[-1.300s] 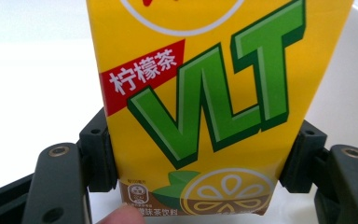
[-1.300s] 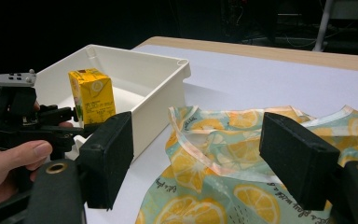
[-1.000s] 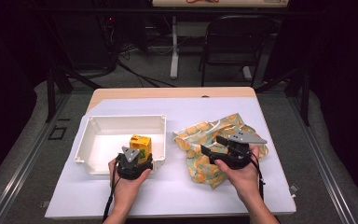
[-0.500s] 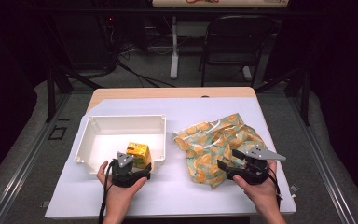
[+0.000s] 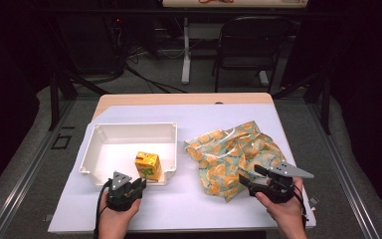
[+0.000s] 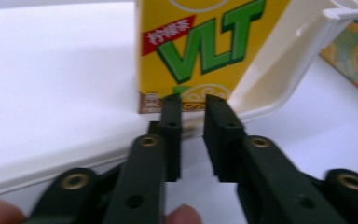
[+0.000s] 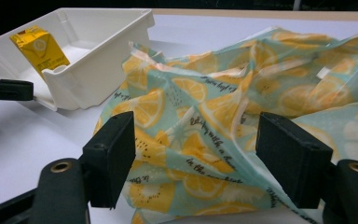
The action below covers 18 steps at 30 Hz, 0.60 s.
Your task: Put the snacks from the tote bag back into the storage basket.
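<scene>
White bench (image 5: 189, 209): left tongs (image 6: 193, 109) just pressed together, empty, before juice carton (image 5: 148, 166) in tray (image 5: 129, 130); right tongs (image 7: 196, 158) spread before lemon-print bag (image 5: 231, 157).

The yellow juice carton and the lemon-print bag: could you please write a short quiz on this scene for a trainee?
1. True or false: the yellow juice carton stands inside the white tray.
2. What lies directly in front of the right gripper?
A. the lemon-print bag
B. the carton
C. a chair
3. Fill in: the jaws of the left gripper have just been closing and are now nearly ____, with nothing between them.

Key
1. True. It stands upright near the tray's front right corner.
2. A. The open jaws point at the crumpled bag and are not pressing on it.
3. Shut. The carton is just beyond the tips, behind the tray's rim.
</scene>
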{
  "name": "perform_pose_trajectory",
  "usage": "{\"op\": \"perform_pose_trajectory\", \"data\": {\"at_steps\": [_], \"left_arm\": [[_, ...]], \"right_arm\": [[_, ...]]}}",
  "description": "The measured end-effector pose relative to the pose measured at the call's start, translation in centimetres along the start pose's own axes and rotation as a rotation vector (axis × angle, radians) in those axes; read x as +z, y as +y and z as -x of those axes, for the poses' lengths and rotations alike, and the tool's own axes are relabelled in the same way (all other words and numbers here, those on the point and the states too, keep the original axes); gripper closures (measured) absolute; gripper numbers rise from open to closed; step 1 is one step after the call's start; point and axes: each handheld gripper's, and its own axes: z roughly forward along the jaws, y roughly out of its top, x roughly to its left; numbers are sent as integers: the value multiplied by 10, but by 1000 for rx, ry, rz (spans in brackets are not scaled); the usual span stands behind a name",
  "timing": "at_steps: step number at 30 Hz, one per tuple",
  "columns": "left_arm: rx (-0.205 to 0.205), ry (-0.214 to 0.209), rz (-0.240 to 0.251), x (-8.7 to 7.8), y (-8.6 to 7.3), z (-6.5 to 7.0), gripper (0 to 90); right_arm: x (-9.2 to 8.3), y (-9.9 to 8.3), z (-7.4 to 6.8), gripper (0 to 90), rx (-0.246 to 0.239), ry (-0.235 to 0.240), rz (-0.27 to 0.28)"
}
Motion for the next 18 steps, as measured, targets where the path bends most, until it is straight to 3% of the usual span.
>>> {"op": "perform_pose_trajectory", "data": {"at_steps": [3,7,15,18], "left_arm": [[4,1,-7,5,4,0,900],[-11,-18,-9,11,5,-2,900],[10,-16,-17,21,8,3,900],[-3,-15,-26,25,8,4,900]], "right_arm": [[3,-2,-3,275,-14,0,-7],[4,-3,-5,269,-33,11,-14],[-3,-8,-1,267,-19,0,-15],[-2,-8,-1,266,-20,3,-17]]}}
